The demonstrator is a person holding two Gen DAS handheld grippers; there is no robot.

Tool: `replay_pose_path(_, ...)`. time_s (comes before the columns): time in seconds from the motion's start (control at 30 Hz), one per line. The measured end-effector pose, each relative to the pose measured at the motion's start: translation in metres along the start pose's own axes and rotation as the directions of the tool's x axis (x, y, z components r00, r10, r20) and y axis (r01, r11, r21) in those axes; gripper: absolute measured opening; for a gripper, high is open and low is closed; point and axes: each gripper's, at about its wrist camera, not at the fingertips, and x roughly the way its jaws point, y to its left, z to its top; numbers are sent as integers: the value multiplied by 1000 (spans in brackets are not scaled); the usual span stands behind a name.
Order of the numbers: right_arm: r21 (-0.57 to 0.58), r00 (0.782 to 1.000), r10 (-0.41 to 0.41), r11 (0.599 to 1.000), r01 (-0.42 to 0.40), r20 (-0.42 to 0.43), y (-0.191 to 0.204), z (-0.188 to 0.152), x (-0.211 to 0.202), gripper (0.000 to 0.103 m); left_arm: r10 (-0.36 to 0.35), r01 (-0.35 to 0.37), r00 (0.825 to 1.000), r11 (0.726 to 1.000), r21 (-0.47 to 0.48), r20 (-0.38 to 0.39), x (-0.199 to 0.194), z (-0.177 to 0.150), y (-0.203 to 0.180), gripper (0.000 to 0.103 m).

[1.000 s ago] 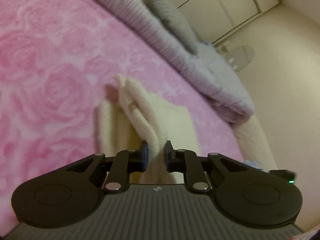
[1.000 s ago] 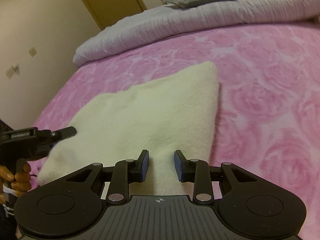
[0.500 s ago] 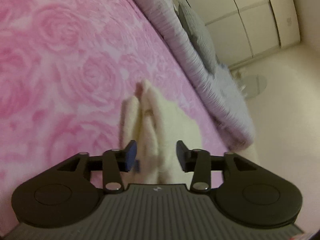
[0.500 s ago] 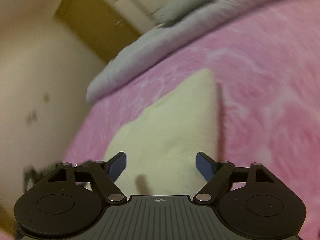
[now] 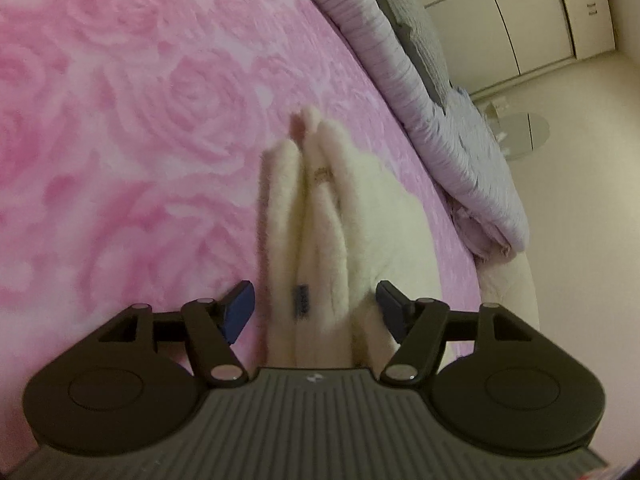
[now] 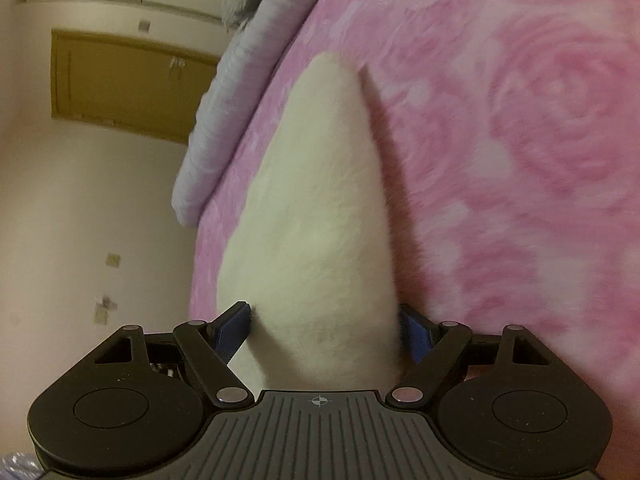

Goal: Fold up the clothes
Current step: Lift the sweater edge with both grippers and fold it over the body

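A cream fleece garment [image 5: 360, 216] lies folded on the pink rose blanket [image 5: 140, 140]. In the left wrist view I see its stacked folded edges end-on, with a small dark label [image 5: 301, 300] between the layers. My left gripper [image 5: 312, 308] straddles those edges; its jaws are opening and the blue pads stand clear of the cloth. In the right wrist view the same garment [image 6: 320, 200] stretches away as a smooth flat panel. My right gripper [image 6: 326, 328] is open wide around its near end, the pads beside the cloth without squeezing it.
A lilac-grey duvet [image 5: 420, 92] and a grey pillow [image 5: 412, 32] lie along the far side of the bed. Beyond are pale wardrobe doors [image 5: 540, 12] and a round glass table [image 5: 520, 136]. The bed's edge, a wall and a brown door [image 6: 120, 80] are left of the garment.
Both grippers have let go of the garment, their jaws spreading from nearly shut to wide. The right gripper rolled strongly and sank toward the bed; the left one rolled a little.
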Motion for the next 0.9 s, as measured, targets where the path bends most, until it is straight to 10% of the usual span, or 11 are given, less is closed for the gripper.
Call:
replay_pose_path(0.23, -7, 999, -23, 1000, 23, -34, 3, 6, 1, 51, -56, 56, 998, 998, -25, -12, 5, -11, -9, 37)
replay_pose_path(0.67, -94, 989, -97, 992, 86, -112, -3, -58, -96, 55, -80, 70, 992, 993, -95, -98, -50, -148, -22, 38)
replay_pose_path(0.9, -340, 967, -253, 913, 226, -37, 38, -64, -117, 63, 53, -54, 998, 997, 61, 15, -75, -126, -71, 40)
